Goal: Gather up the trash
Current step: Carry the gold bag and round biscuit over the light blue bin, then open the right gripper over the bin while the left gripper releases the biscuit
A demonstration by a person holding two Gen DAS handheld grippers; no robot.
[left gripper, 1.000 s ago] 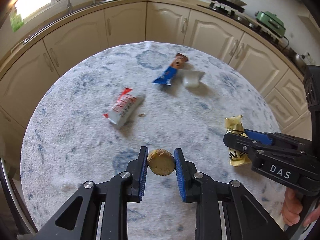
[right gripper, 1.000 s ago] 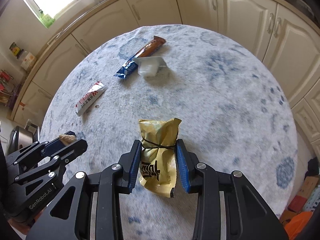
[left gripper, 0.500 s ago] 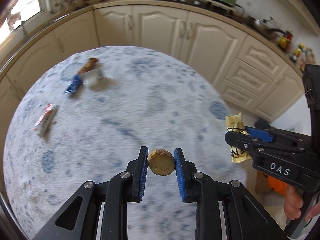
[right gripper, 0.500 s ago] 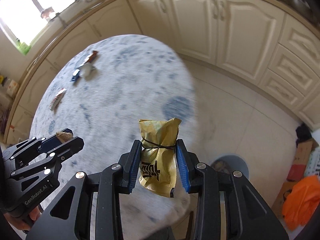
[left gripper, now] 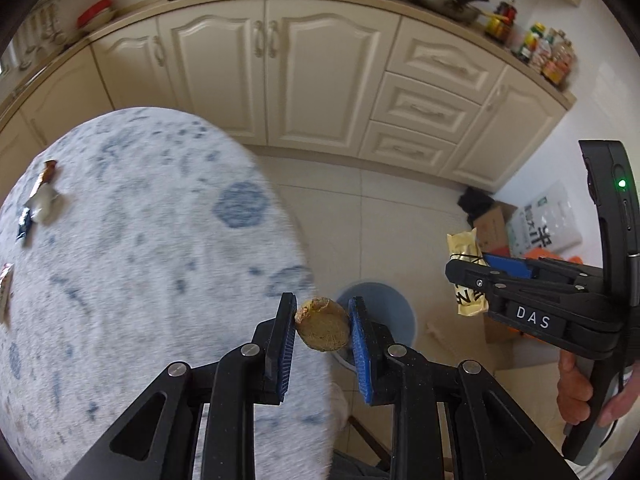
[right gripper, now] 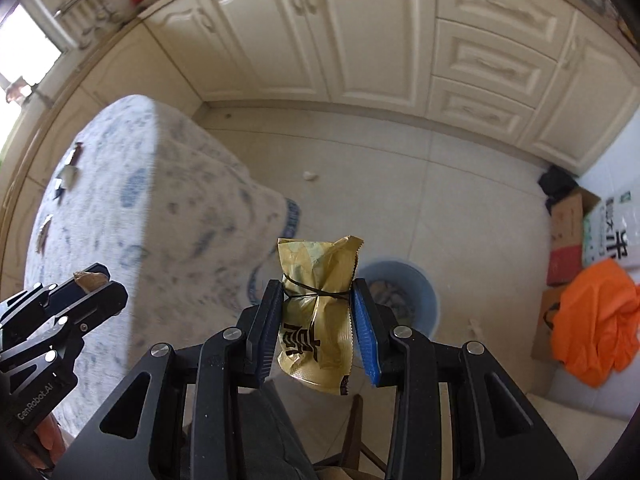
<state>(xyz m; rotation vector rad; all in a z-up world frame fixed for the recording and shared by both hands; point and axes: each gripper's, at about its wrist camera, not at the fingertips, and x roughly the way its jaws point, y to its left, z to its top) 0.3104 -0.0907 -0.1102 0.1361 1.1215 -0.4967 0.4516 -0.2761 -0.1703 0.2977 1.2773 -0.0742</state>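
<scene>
The left gripper (left gripper: 322, 327) pinches a round biscuit (left gripper: 322, 329); the right gripper (right gripper: 316, 322) clamps a yellow wrapper (right gripper: 318, 312). Both hang near the blue bin (right gripper: 404, 296), lower centre. Letting go before they are over it could drop either onto the floor (right gripper: 360, 184).

My left claw (left gripper: 322, 326), black with blue pads, carries a tan-brown biscuit (left gripper: 322, 329). My right claw (right gripper: 316, 322), the same black and blue, carries a gold wrapper (right gripper: 316, 312) printed with black characters. The tablecloth (left gripper: 140, 260) is white, mottled with blue patches. The bin (right gripper: 404, 300) is pale blue, the cabinets (left gripper: 320, 72) cream, and a bag (right gripper: 596, 328) by the wall bright orange.
</scene>
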